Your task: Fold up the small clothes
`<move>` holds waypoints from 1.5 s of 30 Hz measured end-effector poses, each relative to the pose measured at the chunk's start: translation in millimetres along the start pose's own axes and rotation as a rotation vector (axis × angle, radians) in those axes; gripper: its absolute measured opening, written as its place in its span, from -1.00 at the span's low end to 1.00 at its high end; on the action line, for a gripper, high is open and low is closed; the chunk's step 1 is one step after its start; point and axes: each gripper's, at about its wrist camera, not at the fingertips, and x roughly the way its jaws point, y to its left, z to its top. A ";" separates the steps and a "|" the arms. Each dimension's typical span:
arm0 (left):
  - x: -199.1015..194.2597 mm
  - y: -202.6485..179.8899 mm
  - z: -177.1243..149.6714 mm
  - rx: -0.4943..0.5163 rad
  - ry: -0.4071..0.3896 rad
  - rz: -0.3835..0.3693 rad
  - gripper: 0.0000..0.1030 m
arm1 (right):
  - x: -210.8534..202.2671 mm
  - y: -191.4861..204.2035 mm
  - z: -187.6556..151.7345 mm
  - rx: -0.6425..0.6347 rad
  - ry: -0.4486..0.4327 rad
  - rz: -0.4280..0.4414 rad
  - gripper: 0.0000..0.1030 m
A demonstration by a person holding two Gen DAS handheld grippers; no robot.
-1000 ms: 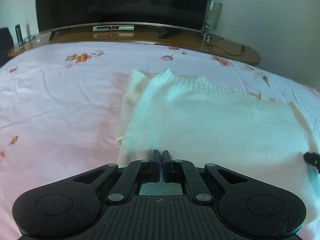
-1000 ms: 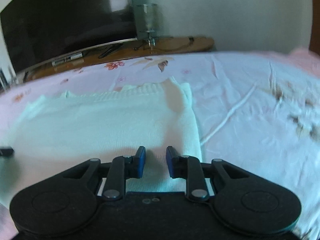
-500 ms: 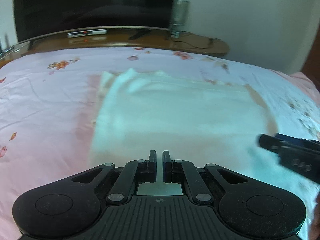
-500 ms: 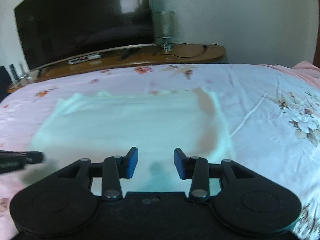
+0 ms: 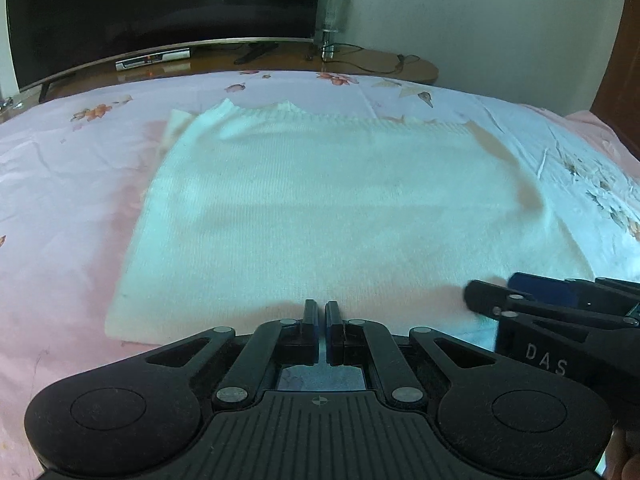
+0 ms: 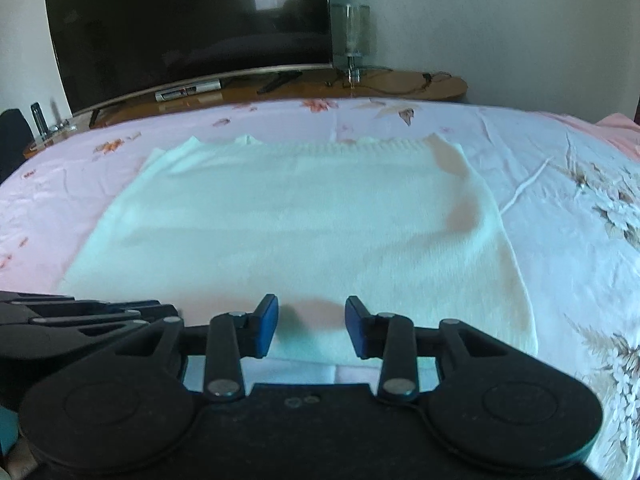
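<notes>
Left wrist: left gripper (image 5: 320, 312) closed on nothing, at near hem of white sweater (image 5: 320, 208) lying flat on bed sheet (image 5: 60, 200).

Right wrist: right gripper (image 6: 311, 322) partly open, just narrowing, empty (risks pinching sheet too).

Folded white sweater (image 6: 296, 232) lies, slightly blurred, on bedsheet (image 6: 560, 208).
</notes>
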 end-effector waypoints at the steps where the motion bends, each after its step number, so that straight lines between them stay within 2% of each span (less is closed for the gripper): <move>1: -0.4 2.4 0.2 -0.002 -0.001 -0.002 -0.93 | 2.0 -2.8 -1.5 -0.002 0.005 -0.015 -0.30; 7: -4.0 22.2 -0.6 -0.034 0.002 0.007 -0.94 | 0.9 -42.2 -8.4 0.033 0.006 -0.092 -0.30; 11: -5.5 25.3 -1.2 -0.046 0.008 0.011 -0.94 | -1.1 -63.7 -12.0 0.049 0.003 -0.113 -0.30; 19: -6.5 26.5 1.8 -0.065 0.019 0.018 -0.94 | -1.4 -68.8 -14.8 0.062 -0.002 -0.124 -0.28; 24: -8.5 35.0 0.2 -0.082 -0.002 0.063 -0.93 | -2.9 -70.9 -14.4 0.062 0.008 -0.118 -0.25; 30: -8.7 36.4 0.1 -0.084 0.009 0.062 -0.93 | -8.4 -70.3 -11.3 0.077 0.000 -0.105 -0.23; 35: -15.2 41.3 2.6 -0.165 0.041 0.059 -0.93 | -14.5 -68.2 -9.3 0.085 -0.011 -0.076 -0.21; 39: -22.4 45.7 -1.3 -0.260 0.073 0.010 -0.93 | -21.0 -63.6 -5.1 0.086 -0.029 -0.038 -0.21; 43: -24.1 55.1 -11.3 -0.404 0.107 -0.045 -0.93 | -23.8 -56.5 -1.4 0.065 -0.041 -0.010 -0.21; 45: -23.7 55.3 -16.5 -0.435 0.112 -0.045 -0.93 | -23.3 -53.8 -0.2 0.063 -0.041 0.006 -0.21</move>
